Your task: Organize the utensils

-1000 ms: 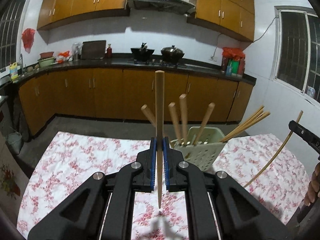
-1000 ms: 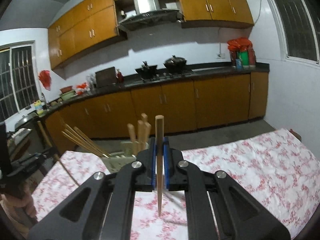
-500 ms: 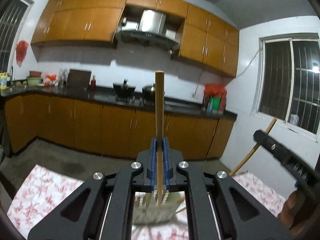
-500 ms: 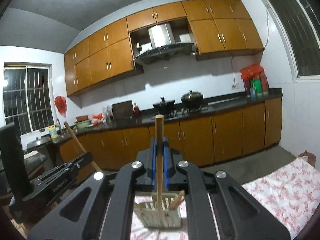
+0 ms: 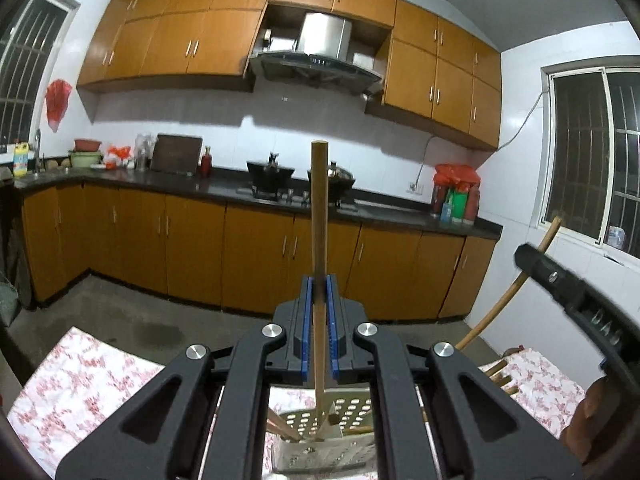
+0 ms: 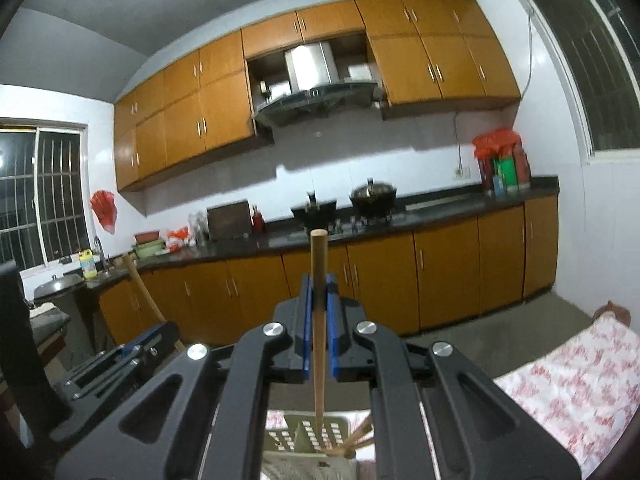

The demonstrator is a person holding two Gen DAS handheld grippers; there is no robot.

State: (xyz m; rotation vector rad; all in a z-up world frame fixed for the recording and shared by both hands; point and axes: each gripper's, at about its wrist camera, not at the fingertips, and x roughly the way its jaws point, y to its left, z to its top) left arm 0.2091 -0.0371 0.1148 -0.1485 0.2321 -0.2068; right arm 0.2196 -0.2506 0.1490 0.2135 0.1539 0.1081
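Observation:
My left gripper (image 5: 319, 288) is shut on a wooden chopstick (image 5: 320, 216) that stands upright, its lower tip inside the pale perforated utensil holder (image 5: 340, 412) just below the jaws. My right gripper (image 6: 319, 288) is shut on another wooden chopstick (image 6: 319, 272), also upright, its tip over the same holder (image 6: 296, 436). Other wooden sticks (image 5: 280, 428) lean inside the holder. The right gripper's black body (image 5: 576, 300) and its stick show at the right of the left wrist view; the left gripper's body (image 6: 120, 364) shows at the left of the right wrist view.
The holder stands on a table with a red floral cloth (image 5: 88, 380), also seen in the right wrist view (image 6: 568, 384). Beyond are orange kitchen cabinets (image 5: 192, 248), a dark counter with pots (image 5: 272, 174), a range hood and barred windows.
Both grippers have tilted up and moved in over the holder. The chopstick tips have come down from above the cloth into or over the holder, which now sits right under the jaws.

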